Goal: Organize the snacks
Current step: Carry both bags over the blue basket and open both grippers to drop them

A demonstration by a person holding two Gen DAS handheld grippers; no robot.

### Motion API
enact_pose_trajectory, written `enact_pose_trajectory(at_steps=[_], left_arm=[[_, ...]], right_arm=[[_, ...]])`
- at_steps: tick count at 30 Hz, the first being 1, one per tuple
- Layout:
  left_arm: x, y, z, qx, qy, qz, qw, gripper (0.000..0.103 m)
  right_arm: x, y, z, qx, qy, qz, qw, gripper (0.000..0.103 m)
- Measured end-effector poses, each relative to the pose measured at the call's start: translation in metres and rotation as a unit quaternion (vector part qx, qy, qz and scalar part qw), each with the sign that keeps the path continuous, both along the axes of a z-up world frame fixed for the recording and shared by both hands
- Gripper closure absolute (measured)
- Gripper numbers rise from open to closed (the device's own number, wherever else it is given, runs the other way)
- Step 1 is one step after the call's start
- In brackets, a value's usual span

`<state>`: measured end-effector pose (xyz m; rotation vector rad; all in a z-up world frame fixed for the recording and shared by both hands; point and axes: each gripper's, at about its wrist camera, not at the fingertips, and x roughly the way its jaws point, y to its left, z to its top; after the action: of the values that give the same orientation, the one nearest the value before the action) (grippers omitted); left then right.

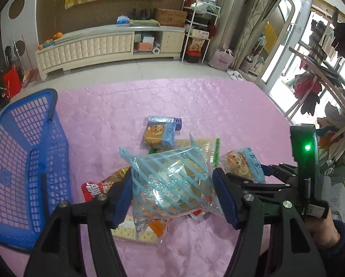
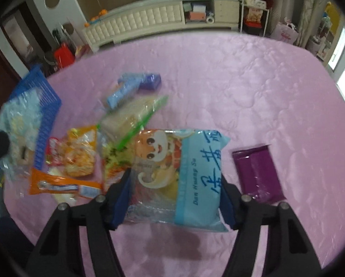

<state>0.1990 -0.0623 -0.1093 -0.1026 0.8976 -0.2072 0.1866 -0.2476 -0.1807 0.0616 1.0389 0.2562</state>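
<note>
My left gripper [image 1: 172,196] is shut on a clear snack bag with teal stripes [image 1: 172,182] and holds it above the pile, right of the blue mesh basket [image 1: 22,166]. My right gripper [image 2: 175,198] is shut on a blue cartoon-face snack bag [image 2: 179,173] and holds it just above the pink cloth [image 2: 241,80]. In the left wrist view the right gripper [image 1: 253,180] shows at the right with that same bag [image 1: 244,166]. The striped bag appears blurred at the far left of the right wrist view [image 2: 17,124].
Loose snacks lie on the cloth: a purple packet [image 2: 257,173], an orange packet [image 2: 56,184], a red-orange packet [image 2: 77,152], a green-edged cracker bag [image 2: 130,117], a small blue packet [image 2: 135,85]. The blue basket [image 2: 45,115] stands at the left. A white cabinet [image 1: 103,46] lies beyond.
</note>
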Motion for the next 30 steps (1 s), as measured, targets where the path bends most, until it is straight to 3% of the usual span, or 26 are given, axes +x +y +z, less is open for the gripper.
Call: enact_pose_trajectory(at_steps=[7, 13, 30], left_arm=[[-0.034, -0.009, 0.039, 0.005, -0.03, -0.008, 0.9995, 0.039], [-0.067, -0.01, 0.066, 0.014, -0.061, -0.013, 0.998, 0.039], [-0.156, 0.045, 0.113, 0.016, -0.138, 0.007, 0.9903, 0.039]], right_arm=[[-0.049, -0.01, 0.063, 0.035, -0.051, 0.007, 0.998, 0.033], [-0.071, 0.01, 0.112, 0.043, -0.096, 0.02, 0.994, 0.033], [-0.146, 0.063, 0.187, 0.033, -0.18, 0.066, 0.981, 0.033]])
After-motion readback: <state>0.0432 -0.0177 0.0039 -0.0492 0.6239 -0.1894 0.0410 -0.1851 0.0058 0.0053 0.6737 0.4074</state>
